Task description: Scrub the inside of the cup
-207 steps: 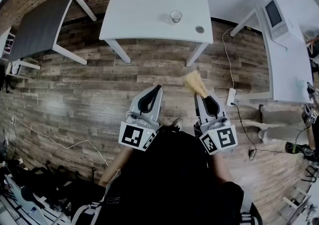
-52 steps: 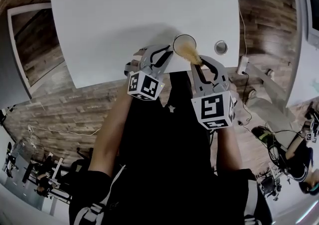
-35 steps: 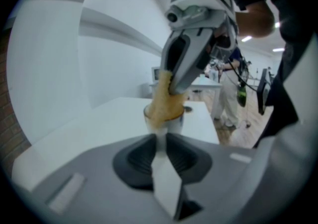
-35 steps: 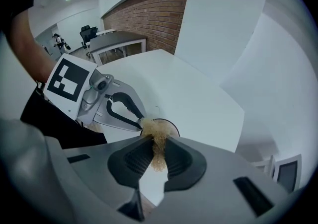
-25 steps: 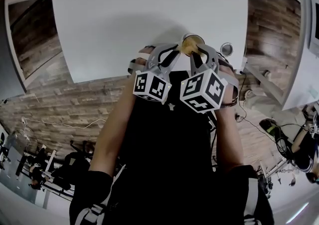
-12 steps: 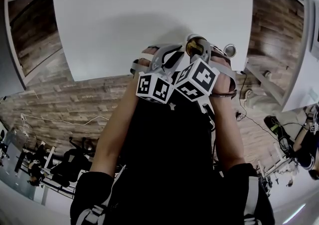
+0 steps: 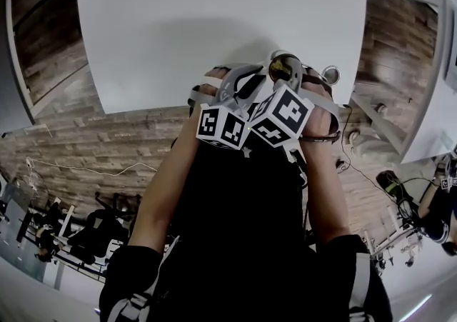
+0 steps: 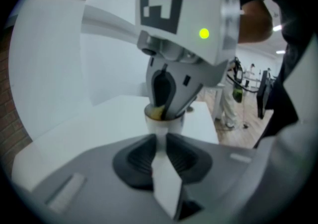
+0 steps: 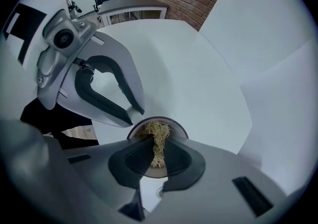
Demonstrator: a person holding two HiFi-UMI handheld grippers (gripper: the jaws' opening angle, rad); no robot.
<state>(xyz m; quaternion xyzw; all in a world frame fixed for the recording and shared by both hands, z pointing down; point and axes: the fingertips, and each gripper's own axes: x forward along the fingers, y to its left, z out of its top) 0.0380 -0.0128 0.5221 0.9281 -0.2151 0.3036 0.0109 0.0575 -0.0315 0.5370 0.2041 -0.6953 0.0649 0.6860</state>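
A small cup (image 7: 285, 63) stands near the front edge of the white table (image 7: 214, 21). My left gripper (image 7: 251, 82) reaches it from the left and is shut on its near wall (image 8: 164, 124), fingertips meeting at the rim (image 9: 133, 113). My right gripper (image 7: 287, 83) comes down from above, shut on a yellow fibrous scrubber (image 9: 158, 136). The scrubber hangs between its jaws into the cup's mouth (image 9: 178, 127). In the left gripper view the right gripper (image 8: 166, 109) has its tips inside the cup, with the scrubber (image 8: 156, 113) showing at the rim. The cup's bottom is hidden.
A small round metal object (image 7: 330, 72) lies on the table just right of the cup. The table's front edge (image 7: 143, 108) runs right under my hands, with wooden floor (image 7: 86, 156) below. Another white table (image 7: 421, 121) stands to the right.
Over the last second the right gripper swung left and tipped over the cup, its marker cube now touching the left one. In the last half second almost nothing moved.
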